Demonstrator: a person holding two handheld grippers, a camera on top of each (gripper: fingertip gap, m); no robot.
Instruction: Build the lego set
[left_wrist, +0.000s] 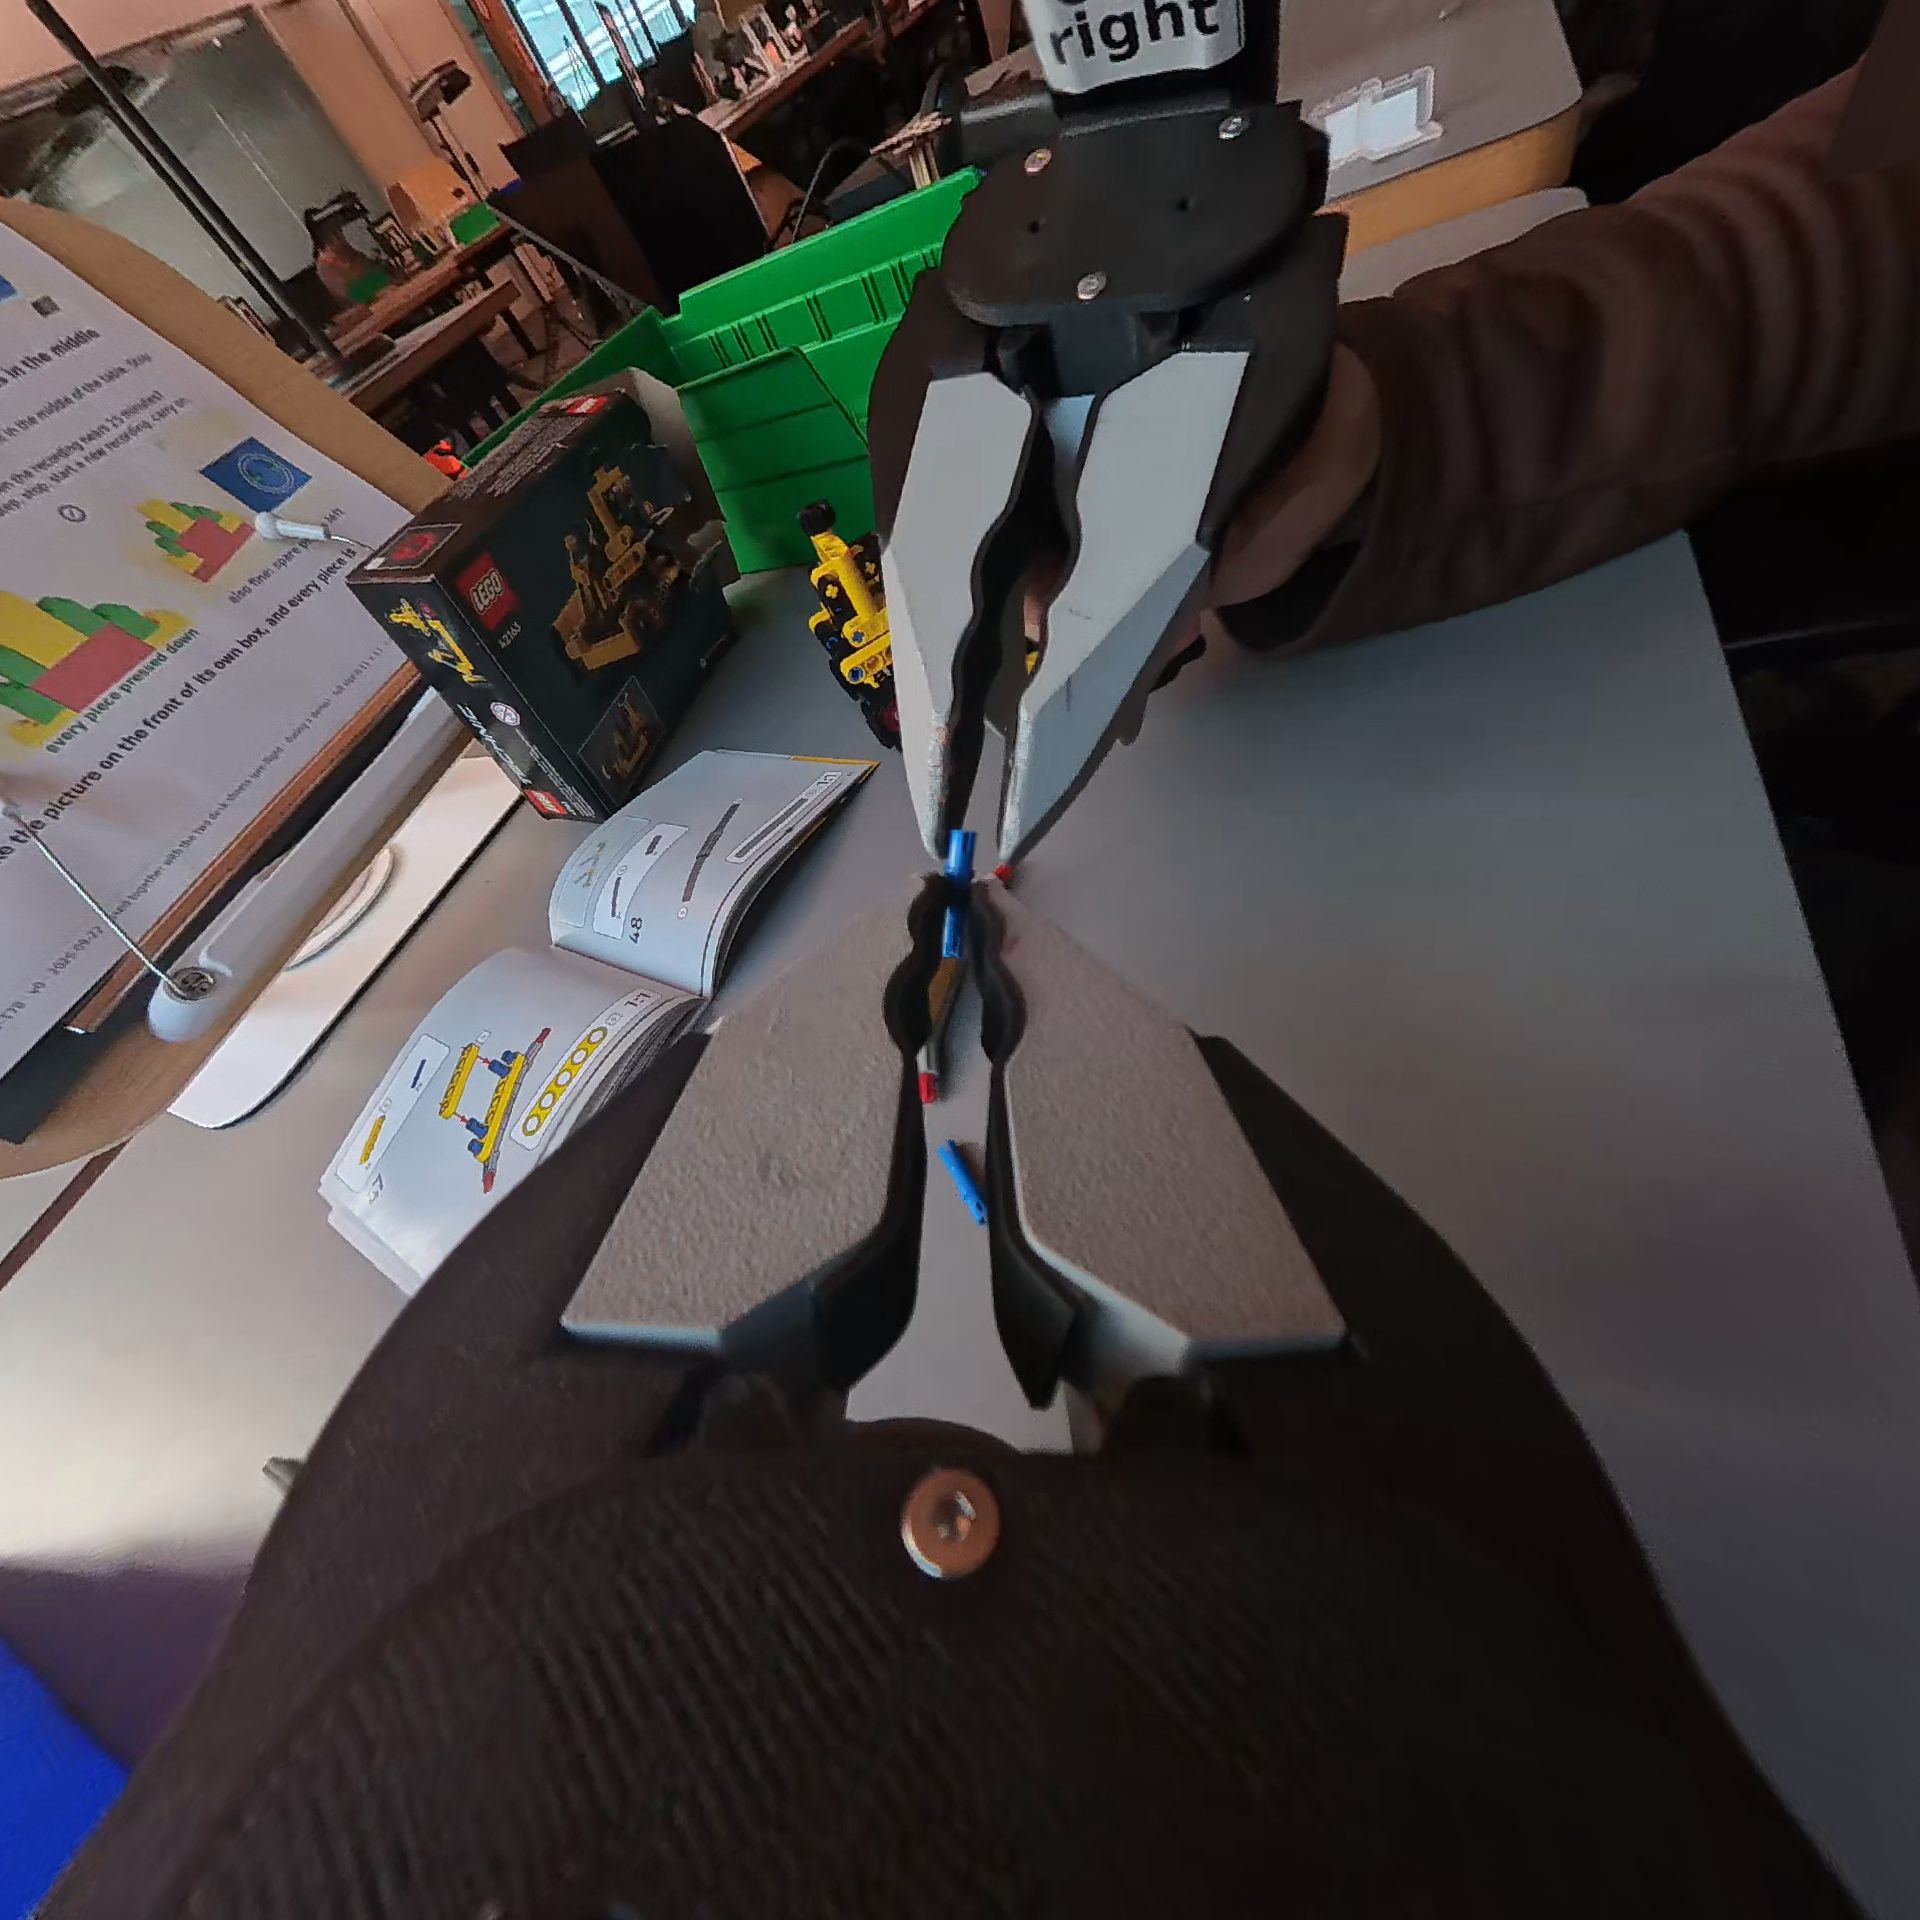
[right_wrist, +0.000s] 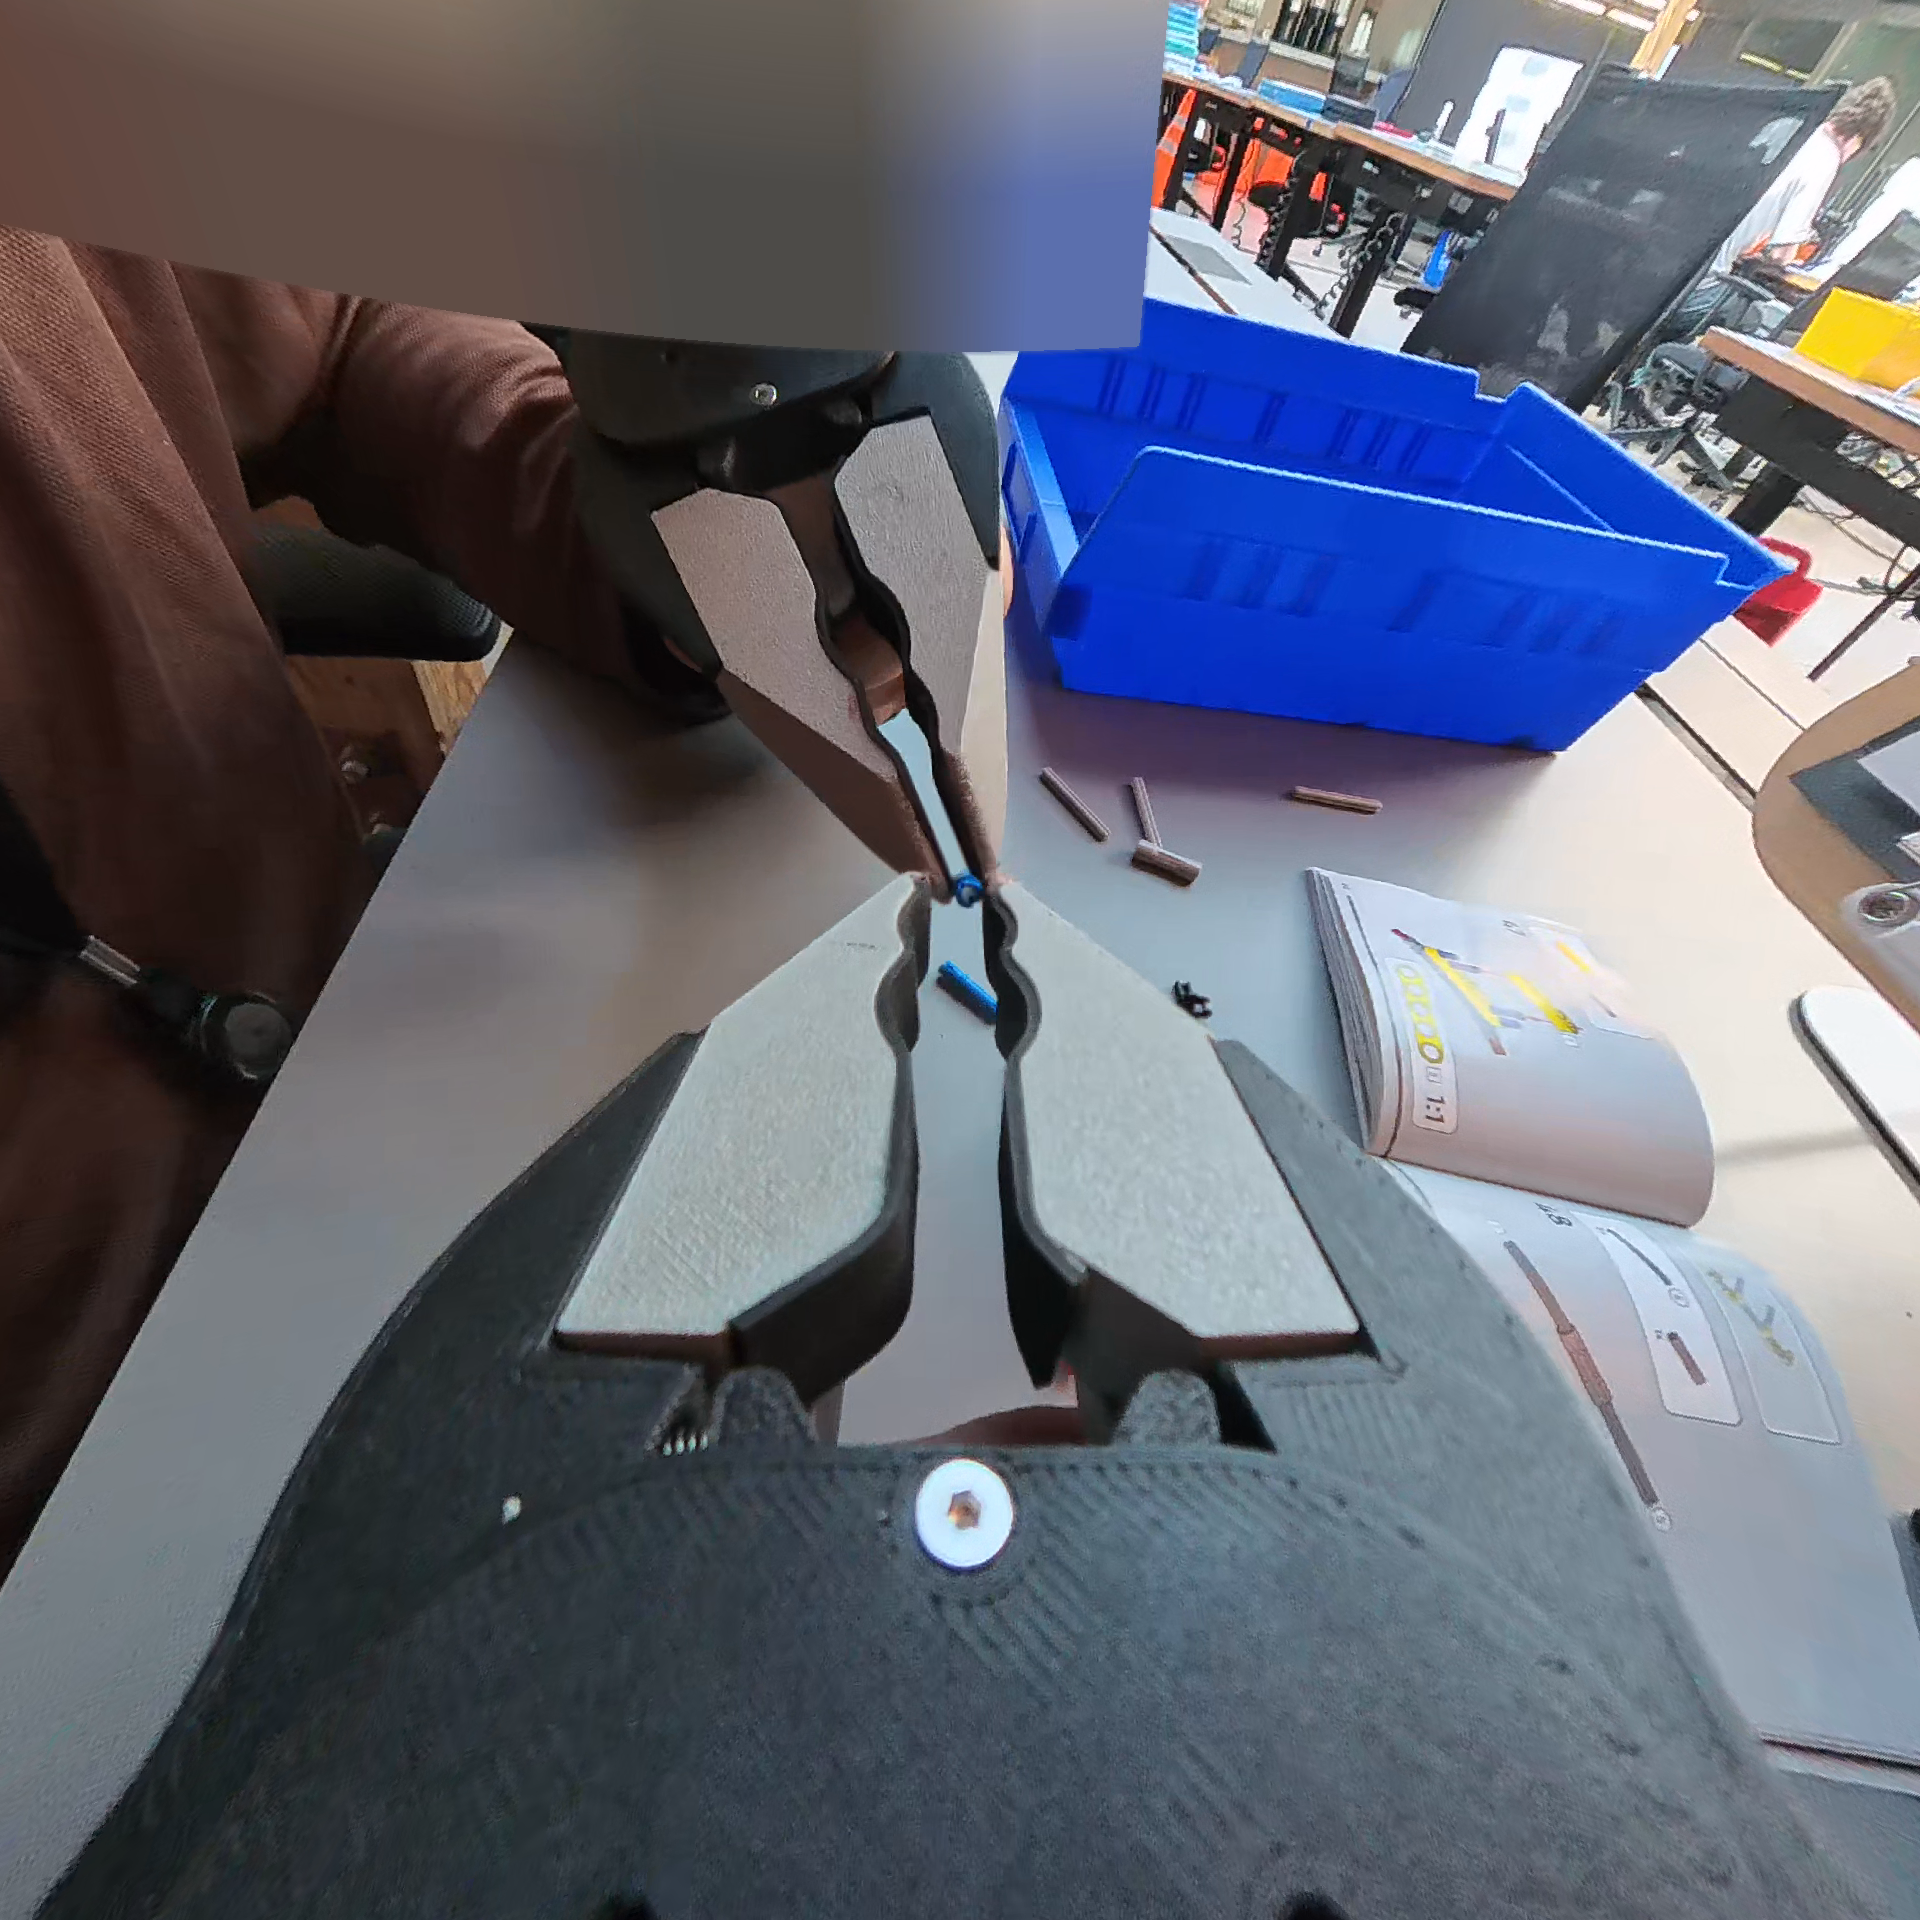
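Left hand-held gripper (left_wrist: 954, 914) and right hand-held gripper (left_wrist: 977, 857) tip to tip, both pinched on one blue pin (left_wrist: 956, 883).

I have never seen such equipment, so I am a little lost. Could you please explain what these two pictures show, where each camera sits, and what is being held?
No robot here: a person holds two hand-held grippers, each with a camera looking along its fingers. One picture is from the left gripper, the other from the right gripper; each also shows the other gripper opposite. They meet tip to tip over a grey table, pinching a small blue pin; which one grips it is unclear. Another blue pin lies below. Also there: an open instruction booklet, the set's box, a yellow partly built model, a green bin and a blue bin.
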